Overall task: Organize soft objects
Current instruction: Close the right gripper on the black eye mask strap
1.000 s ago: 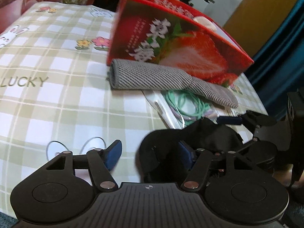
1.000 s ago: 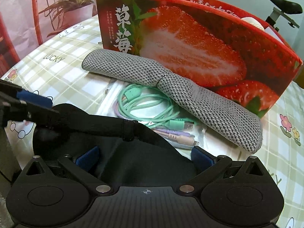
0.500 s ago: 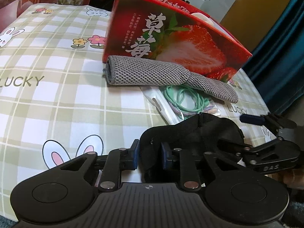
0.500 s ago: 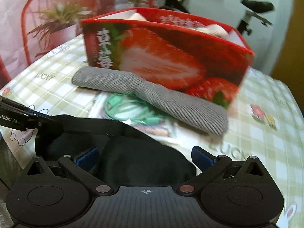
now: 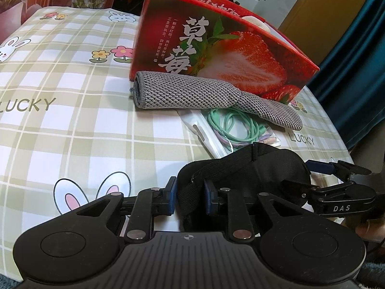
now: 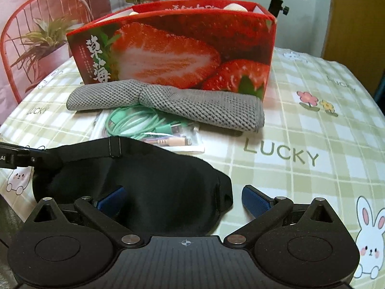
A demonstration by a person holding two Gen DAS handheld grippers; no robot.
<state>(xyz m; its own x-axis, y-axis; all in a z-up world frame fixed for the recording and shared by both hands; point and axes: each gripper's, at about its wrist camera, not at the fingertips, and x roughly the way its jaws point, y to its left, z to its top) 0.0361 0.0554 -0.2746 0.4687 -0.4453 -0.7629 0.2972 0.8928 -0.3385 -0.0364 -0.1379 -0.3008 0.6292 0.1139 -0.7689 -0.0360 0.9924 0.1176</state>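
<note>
Left gripper [image 5: 189, 196]: clenched on the strap end of the black eye mask [image 5: 255, 168]; blue pads are seen pressed against the fabric from both sides.
Right gripper [image 6: 184, 198]: released; blue pads are spread wide, the left pad is over the mask fabric, the right pad is clear of it above the tablecloth.
Black eye mask: held at its left end, the remainder is draped on the near edge of the table, overlapping the bag of cables.
Grey knitted cloth [image 6: 168, 103]: laid flat along the front of the red strawberry box [image 6: 173, 53], touching it.
Cable bag [image 6: 149, 130]: clear bag with green and purple cables, lying between cloth and mask, partly under the cloth.
Box contents: pale rounded items noted at the rim; identity cannot be told.
Surface: green checked tablecloth [image 6: 312, 144] printed with rabbits and "LUCKY".
</note>
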